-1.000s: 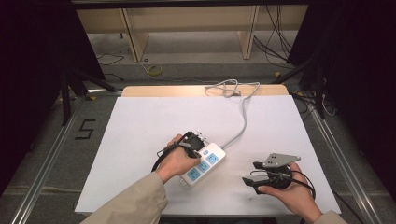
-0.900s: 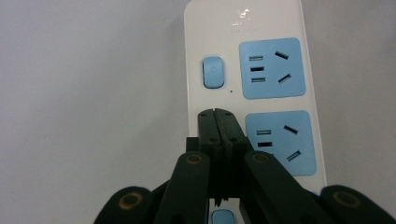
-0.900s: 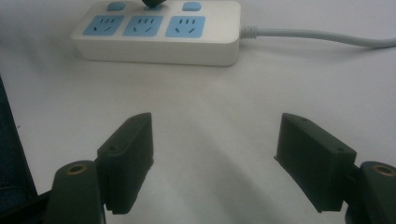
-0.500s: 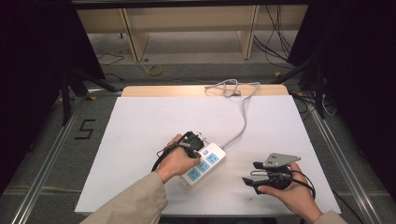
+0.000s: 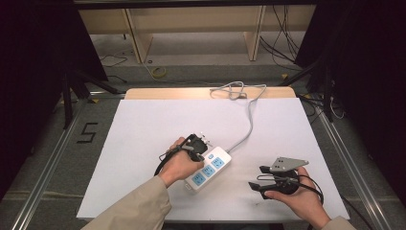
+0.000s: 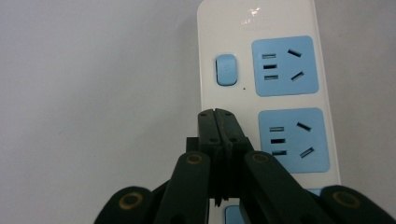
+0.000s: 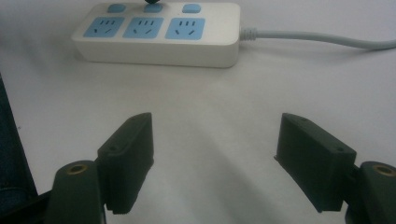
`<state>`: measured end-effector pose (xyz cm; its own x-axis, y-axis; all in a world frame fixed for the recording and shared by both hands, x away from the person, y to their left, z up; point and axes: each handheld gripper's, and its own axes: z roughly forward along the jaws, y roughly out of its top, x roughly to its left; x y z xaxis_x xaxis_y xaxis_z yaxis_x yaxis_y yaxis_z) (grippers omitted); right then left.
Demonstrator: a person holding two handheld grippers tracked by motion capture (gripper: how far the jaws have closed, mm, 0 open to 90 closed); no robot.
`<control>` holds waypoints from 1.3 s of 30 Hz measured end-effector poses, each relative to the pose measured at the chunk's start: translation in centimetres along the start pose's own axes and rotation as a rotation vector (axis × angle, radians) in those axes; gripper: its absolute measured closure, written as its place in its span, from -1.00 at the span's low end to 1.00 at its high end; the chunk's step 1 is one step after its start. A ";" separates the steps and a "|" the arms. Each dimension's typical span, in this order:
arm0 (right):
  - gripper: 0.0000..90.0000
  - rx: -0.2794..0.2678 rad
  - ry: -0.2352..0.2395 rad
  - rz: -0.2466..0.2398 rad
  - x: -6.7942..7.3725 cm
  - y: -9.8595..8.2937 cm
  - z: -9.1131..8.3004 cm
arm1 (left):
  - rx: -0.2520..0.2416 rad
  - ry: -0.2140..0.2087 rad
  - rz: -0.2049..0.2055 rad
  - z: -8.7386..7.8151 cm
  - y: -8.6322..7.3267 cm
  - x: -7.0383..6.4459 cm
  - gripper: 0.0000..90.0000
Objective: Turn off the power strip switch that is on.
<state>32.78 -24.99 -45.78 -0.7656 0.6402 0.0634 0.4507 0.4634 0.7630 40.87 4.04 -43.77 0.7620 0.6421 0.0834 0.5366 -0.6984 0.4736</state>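
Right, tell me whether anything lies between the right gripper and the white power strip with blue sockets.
Nothing visible does. The right gripper is open and faces the white power strip with blue sockets across bare white tabletop. The left gripper, shut, is over the strip's far side, out of that path.

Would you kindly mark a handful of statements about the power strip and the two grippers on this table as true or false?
1. The left gripper has its jaws closed together over the white power strip with blue sockets. True.
2. The right gripper is clamped on the strip's grey cable. False: its jaws stand wide apart over the bare white tabletop, with nothing between them.
3. The strip has three blue socket panels, each with its own blue button. True, as the right gripper view shows.
4. A plug is inserted in the middle socket. False: all three sockets are empty.
5. The cable runs toward the far edge of the table. True.
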 end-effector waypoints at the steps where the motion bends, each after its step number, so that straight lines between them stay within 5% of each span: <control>1: -0.38 0.000 0.000 0.000 0.0 0.0 0.0 | -0.007 -0.004 -0.003 0.0 0.0 -0.1 1.00; 39: -0.38 -0.002 0.000 0.000 0.0 0.0 -0.1 | -0.083 0.013 -0.030 -2.1 -1.5 1.4 0.99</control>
<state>32.77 -25.06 -45.77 -0.7653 0.6405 0.0637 0.4499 0.4616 0.7645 40.40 6.68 -42.52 0.7413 0.6665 0.0793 0.5266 -0.6507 0.5471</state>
